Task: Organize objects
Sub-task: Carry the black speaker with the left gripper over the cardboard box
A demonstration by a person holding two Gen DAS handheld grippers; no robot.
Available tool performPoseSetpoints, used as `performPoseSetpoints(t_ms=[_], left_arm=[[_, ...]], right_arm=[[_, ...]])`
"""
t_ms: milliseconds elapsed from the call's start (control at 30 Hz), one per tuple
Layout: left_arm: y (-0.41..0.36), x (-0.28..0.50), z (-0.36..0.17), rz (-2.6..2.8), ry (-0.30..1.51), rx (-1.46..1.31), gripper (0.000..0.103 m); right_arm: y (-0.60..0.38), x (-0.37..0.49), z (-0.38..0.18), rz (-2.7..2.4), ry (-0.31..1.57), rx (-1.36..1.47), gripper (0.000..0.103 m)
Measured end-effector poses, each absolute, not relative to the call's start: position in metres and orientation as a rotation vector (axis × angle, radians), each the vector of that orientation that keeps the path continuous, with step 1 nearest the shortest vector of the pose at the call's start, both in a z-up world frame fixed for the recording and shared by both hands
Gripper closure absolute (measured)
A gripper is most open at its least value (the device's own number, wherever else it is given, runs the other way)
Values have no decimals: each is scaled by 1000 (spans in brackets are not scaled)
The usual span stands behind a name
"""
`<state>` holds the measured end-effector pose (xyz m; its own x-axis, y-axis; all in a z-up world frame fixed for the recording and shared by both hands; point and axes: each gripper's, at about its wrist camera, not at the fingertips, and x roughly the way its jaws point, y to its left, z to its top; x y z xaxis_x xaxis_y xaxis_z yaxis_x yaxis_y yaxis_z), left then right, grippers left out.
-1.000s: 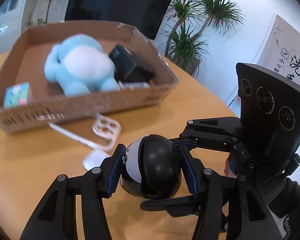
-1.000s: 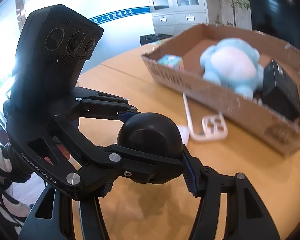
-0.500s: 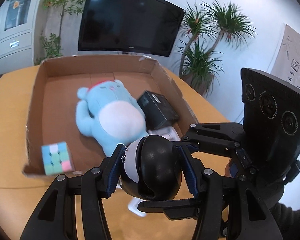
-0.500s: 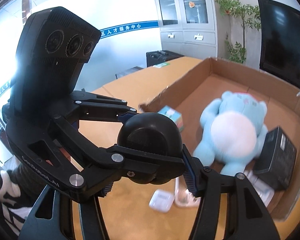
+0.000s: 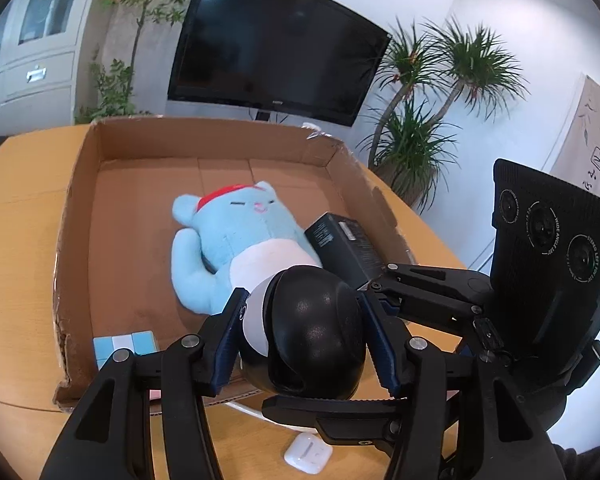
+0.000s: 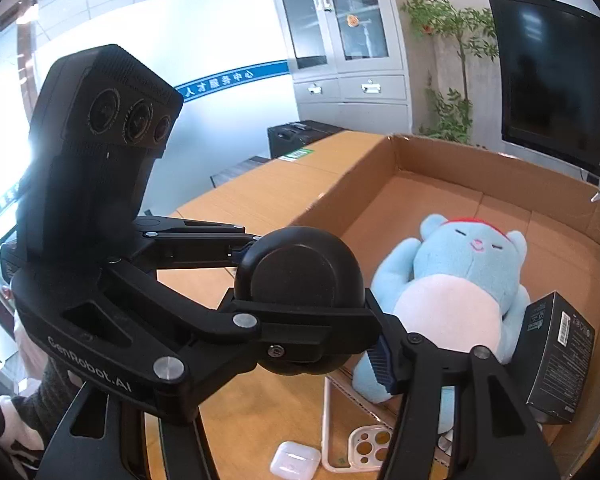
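Observation:
A round black-and-white ball-shaped device (image 5: 312, 332) (image 6: 296, 276) hangs in the air over the near edge of an open cardboard box (image 5: 204, 128) (image 6: 500, 164). My left gripper (image 5: 304, 346) is shut on it, its blue pads pressing on both sides. My right gripper (image 6: 300, 320) is shut on the same ball from the other side, crossing the left one; its left finger is hidden behind the left gripper. In the box lie a blue plush toy (image 5: 236, 236) (image 6: 460, 272), a black carton (image 5: 344, 240) (image 6: 560, 356) and a pastel puzzle cube (image 5: 120, 342).
On the wooden table (image 5: 20, 320) in front of the box lie a white earbuds case (image 5: 308, 452) (image 6: 294, 460) and a clear phone case (image 6: 364, 448). The box's left half shows bare floor. A television, plants and cabinets stand behind.
Both grippers carried the ball up and forward together, from over the table to the box's near edge. The box interior now fills the view. Both grips look the same.

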<state>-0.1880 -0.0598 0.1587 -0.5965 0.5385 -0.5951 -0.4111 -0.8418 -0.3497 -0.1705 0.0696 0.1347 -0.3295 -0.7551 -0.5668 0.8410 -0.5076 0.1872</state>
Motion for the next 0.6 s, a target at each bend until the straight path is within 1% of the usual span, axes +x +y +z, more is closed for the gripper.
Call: performPoseSetpoints(t_ms=[600], left_arm=[[-72, -233, 92, 2339, -303, -1164, 48]], right_arm=[[58, -210, 81, -1922, 80, 885, 48]])
